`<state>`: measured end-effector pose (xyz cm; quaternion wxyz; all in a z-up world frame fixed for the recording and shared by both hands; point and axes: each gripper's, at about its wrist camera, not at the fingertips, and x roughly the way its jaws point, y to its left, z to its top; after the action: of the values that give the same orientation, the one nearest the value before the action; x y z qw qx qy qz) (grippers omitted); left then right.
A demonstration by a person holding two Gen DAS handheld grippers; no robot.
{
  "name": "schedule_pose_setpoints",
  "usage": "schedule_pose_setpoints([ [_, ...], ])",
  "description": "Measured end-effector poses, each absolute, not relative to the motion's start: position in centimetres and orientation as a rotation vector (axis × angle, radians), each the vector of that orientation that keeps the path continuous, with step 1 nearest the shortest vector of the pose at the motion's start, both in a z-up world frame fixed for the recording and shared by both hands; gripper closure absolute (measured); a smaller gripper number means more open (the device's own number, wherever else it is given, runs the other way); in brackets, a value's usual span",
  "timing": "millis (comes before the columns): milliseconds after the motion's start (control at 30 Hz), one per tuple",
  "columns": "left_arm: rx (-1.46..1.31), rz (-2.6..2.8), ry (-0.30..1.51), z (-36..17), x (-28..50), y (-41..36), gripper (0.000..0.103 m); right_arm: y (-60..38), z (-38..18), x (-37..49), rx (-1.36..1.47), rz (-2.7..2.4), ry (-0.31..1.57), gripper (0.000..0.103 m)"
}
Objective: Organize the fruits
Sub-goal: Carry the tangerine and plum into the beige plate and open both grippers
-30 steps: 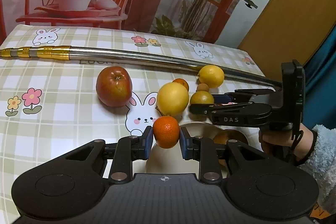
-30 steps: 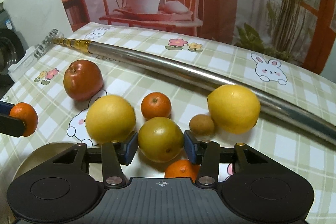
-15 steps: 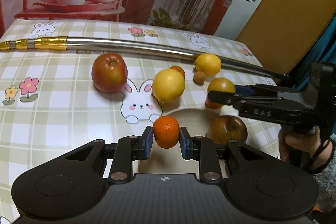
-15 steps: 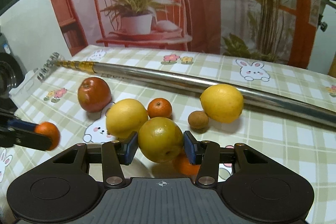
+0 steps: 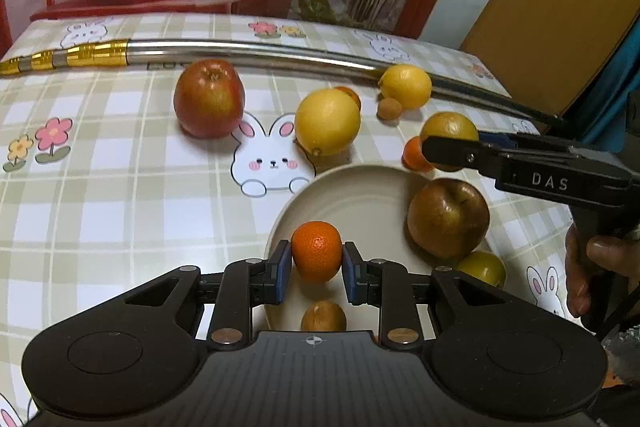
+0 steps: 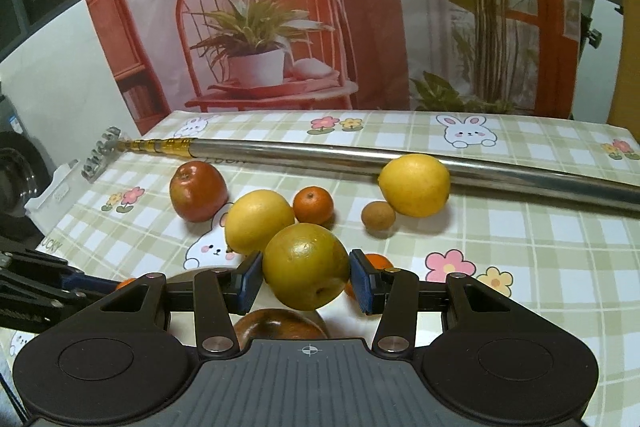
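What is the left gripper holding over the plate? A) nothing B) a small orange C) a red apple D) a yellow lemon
B: the left gripper is shut on a small orange, held between its blue pads above the plate.

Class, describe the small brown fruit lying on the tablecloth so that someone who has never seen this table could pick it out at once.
Find the long steel pole lying across the checked tablecloth. A big lemon rests against its near side, and the small brown fruit lies just beside that lemon. It is the smallest fruit there, dull tan, while its neighbours are bright yellow or orange.
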<state>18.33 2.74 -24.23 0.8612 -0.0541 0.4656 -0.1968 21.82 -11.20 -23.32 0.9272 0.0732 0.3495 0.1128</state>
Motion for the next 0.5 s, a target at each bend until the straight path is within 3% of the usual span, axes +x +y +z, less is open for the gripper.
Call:
schedule_pose_setpoints([
  [500,-0.11,-0.404,1.007,-25.1,18.0,2.6,0.075,-7.2,-24.9,23.8,0.062,0.324,0.796,0.06],
])
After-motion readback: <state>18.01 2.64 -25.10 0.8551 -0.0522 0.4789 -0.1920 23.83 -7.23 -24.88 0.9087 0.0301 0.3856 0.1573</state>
